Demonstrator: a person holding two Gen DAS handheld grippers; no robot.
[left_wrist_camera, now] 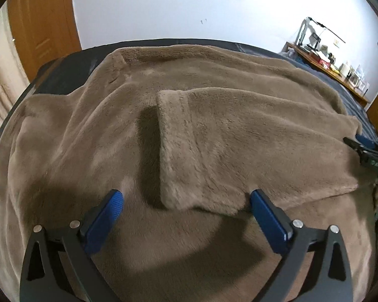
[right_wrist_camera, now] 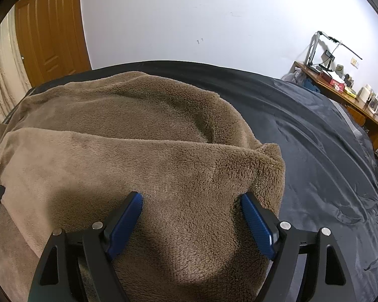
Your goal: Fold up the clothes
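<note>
Already my brown fleece top (left_wrist_camera: 113,130) lies spread on the bed (right_wrist_camera: 315,151), one sleeve (left_wrist_camera: 239,138) folded across its body. Both my left gripper (left_wrist_camera: 186,201) and right gripper (right_wrist_camera: 191,201) hover spread apart, empty; further folds seem left.

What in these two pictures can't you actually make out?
- Left wrist view: the brown fleece garment runs past the lower edge, so its full shape is unclear.
- Same view: the right hand-held gripper is cut off at the right rim.
- Right wrist view: the items on the wooden desk are too small to identify.
- Either view: what lies under the garment on the dark bedsheet is hidden.
</note>
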